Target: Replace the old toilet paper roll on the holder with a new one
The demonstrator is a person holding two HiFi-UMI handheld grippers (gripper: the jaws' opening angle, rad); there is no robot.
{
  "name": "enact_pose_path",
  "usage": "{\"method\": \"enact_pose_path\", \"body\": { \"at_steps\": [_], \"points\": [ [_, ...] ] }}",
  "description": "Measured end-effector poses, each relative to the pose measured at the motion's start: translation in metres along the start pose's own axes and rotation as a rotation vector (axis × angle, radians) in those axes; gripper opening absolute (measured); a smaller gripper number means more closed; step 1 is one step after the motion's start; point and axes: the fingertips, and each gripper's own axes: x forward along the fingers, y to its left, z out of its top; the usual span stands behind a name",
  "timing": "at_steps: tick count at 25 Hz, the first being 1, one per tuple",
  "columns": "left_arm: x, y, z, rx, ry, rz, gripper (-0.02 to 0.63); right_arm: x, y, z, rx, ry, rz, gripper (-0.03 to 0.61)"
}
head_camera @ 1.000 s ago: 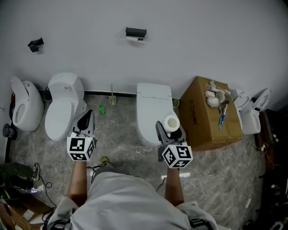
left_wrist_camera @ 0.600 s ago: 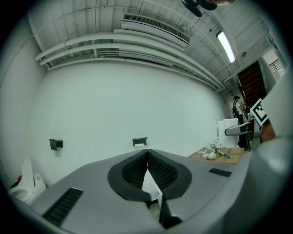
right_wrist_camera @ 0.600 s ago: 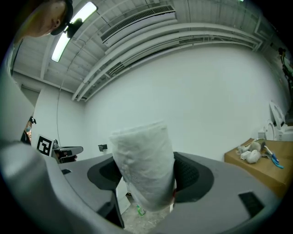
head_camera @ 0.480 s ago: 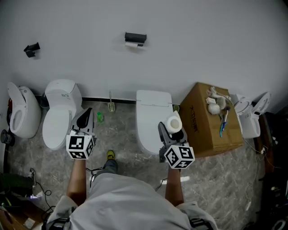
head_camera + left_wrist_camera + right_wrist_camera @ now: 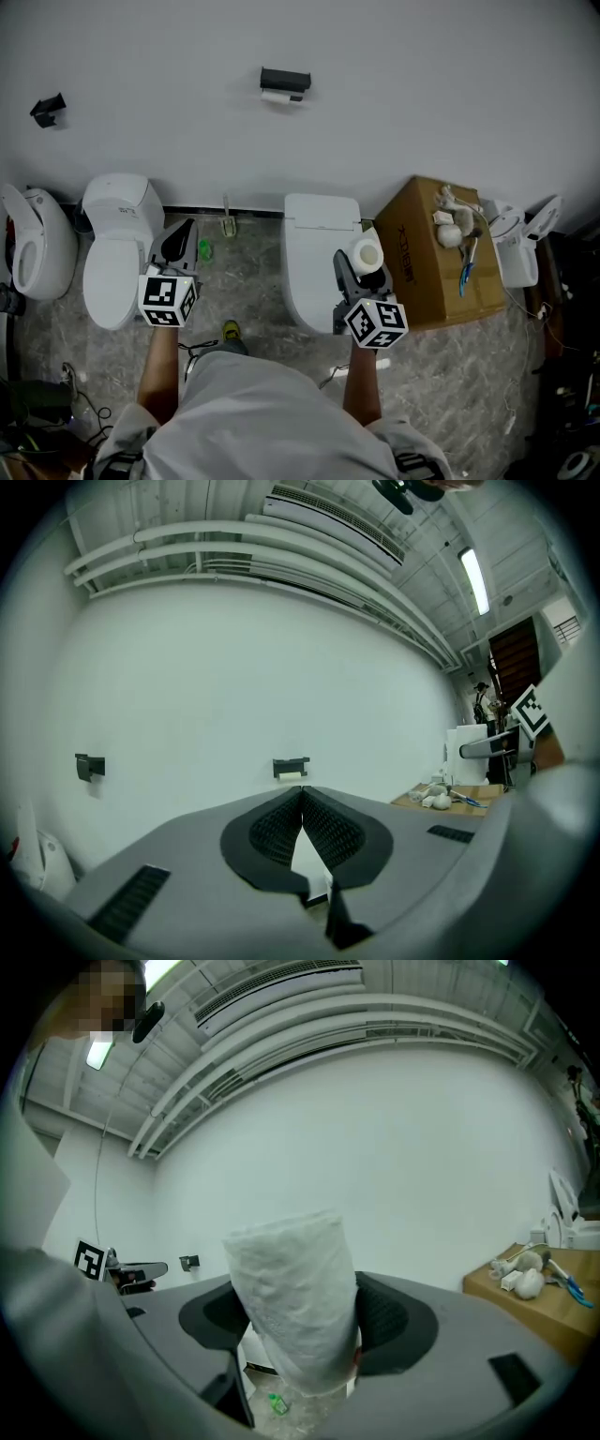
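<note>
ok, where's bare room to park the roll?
Free: middle toilet's closed lid, below the holder, beside the cardboard box; also the box top's near half. Crowded: the box's far corner, under clutter; a green bottle sits on the floor left of that toilet.

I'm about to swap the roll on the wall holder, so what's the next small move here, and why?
Probably step closer and raise the left gripper toward the holder. Its jaws are shut and empty, the right gripper is clamped on the new roll, and the holder, with a thin old roll under it, looks well out of reach ahead.
</note>
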Motion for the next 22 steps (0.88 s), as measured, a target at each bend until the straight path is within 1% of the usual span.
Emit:
{"method": "enact_pose_path", "body": {
  "at_steps": [6, 11, 14, 17, 22],
  "points": [
    [0.061, 0.052, -0.002, 0.001, 0.01, -0.024, 0.02, 0.076, 0.014, 0.004, 0.012, 0.002, 0.0, 0.33],
    [0.107, 0.08, 0.003, 0.034, 0.004, -0.066, 0.02, 0.128, 0.019, 0.004, 0.032, -0.002, -0.012, 0.33],
    [0.128, 0.097, -0.003, 0.034, 0.014, -0.082, 0.02, 0.152, 0.022, 0.003, 0.055, -0.007, -0.021, 0.33],
    [0.146, 0.109, -0.01, 0.021, 0.026, -0.093, 0.02, 0.172, 0.023, -0.001, 0.067, 0.001, -0.027, 0.33],
    [0.179, 0.117, -0.013, 0.014, 0.033, -0.113, 0.02, 0.202, 0.014, 0.0, 0.085, 0.011, -0.042, 0.33]
  ]
}}
